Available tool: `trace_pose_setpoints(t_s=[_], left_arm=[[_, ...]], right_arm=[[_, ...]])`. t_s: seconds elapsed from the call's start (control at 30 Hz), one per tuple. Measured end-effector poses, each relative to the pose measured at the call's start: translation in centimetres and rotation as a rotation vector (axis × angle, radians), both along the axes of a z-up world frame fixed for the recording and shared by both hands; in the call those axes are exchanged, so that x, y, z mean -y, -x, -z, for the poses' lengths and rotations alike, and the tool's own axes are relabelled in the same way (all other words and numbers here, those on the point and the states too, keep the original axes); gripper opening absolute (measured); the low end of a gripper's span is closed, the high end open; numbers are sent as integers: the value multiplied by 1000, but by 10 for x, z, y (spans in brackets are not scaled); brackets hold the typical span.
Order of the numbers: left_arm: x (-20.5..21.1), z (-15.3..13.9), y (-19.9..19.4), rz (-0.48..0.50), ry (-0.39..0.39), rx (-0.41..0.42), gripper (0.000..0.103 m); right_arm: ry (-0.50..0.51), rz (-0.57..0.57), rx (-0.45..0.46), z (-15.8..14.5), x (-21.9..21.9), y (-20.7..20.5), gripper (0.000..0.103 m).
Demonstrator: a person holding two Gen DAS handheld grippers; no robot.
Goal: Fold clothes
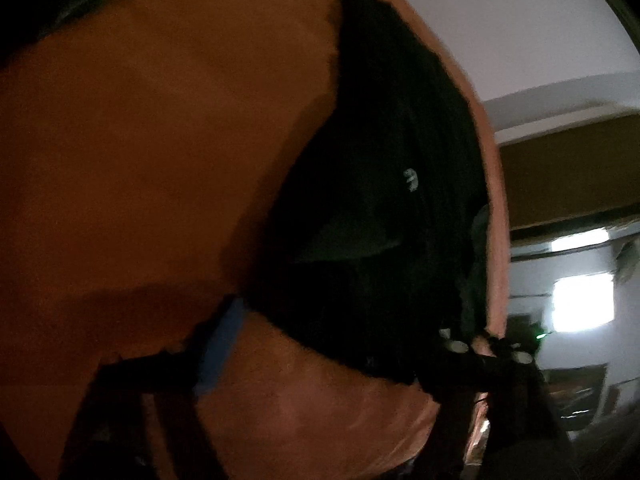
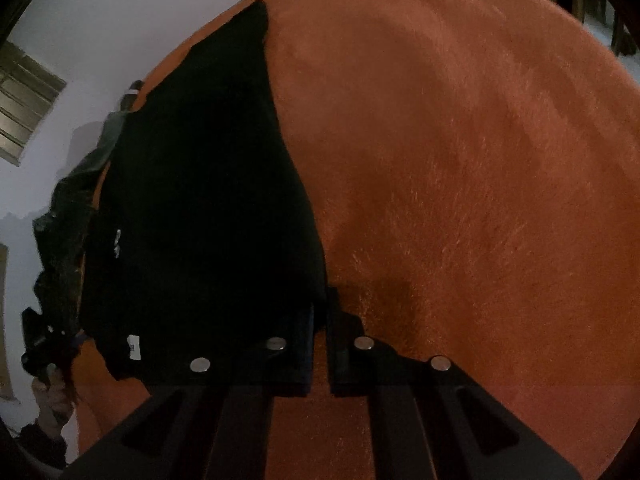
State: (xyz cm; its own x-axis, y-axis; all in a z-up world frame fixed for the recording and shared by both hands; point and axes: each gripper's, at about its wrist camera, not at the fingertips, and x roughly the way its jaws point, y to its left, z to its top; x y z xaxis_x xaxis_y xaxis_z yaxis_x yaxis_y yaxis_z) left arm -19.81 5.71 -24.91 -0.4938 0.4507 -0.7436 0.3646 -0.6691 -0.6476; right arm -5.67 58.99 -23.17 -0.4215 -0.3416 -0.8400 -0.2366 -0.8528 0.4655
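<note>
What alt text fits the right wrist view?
A folded black garment lies on an orange plush surface. The right gripper pinches the garment's near corner, fingers nearly together. The left gripper is at the garment's far-left edge.

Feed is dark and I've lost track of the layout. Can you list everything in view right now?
black garment: one, black with a small white label, lying flat along the blanket's edge
blanket: one, orange and fuzzy, under the garment, fills most of both views
crumpled cloth: one, dark grey-green, beside the garment at the blanket's edge
wall: white, beyond the blanket
framed panel: one, brown, on the wall
left gripper: one, black with a blue pad, jaws open, garment edge between them
right gripper: one, black, jaws closed on the garment's near corner
hand: one, holding the left gripper
</note>
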Motion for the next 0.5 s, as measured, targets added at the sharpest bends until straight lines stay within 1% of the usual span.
trace_pose_setpoints(t_s=[0.07, 0.1, 0.13, 0.17, 0.23, 0.3, 0.37, 0.43, 0.5], left_arm=[[0, -8, 1, 2, 22, -39, 78], [1, -8, 2, 3, 28, -37, 78], [3, -9, 3, 3, 35, -35, 78], [4, -9, 4, 2, 36, -31, 78], [9, -6, 6, -20, 15, -27, 78], [14, -7, 6, -62, 20, -47, 77], [15, -14, 8, -71, 39, -78, 77], [12, -21, 14, -47, 69, -87, 77], [10, -16, 19, -19, 94, -48, 77]], right_arm=[[64, 18, 10, 3, -7, -1, 9], [97, 31, 12, 4, -11, -2, 14], [124, 40, 12, 4, -14, -3, 22], [150, 50, 12, 5, -17, -4, 25], [176, 52, 3, 3, -17, -3, 40], [175, 42, -12, -1, -15, 0, 47], [193, 48, -22, -4, -17, 2, 49], [238, 68, -20, -3, -21, 7, 49], [269, 89, -6, -1, -24, 14, 49]])
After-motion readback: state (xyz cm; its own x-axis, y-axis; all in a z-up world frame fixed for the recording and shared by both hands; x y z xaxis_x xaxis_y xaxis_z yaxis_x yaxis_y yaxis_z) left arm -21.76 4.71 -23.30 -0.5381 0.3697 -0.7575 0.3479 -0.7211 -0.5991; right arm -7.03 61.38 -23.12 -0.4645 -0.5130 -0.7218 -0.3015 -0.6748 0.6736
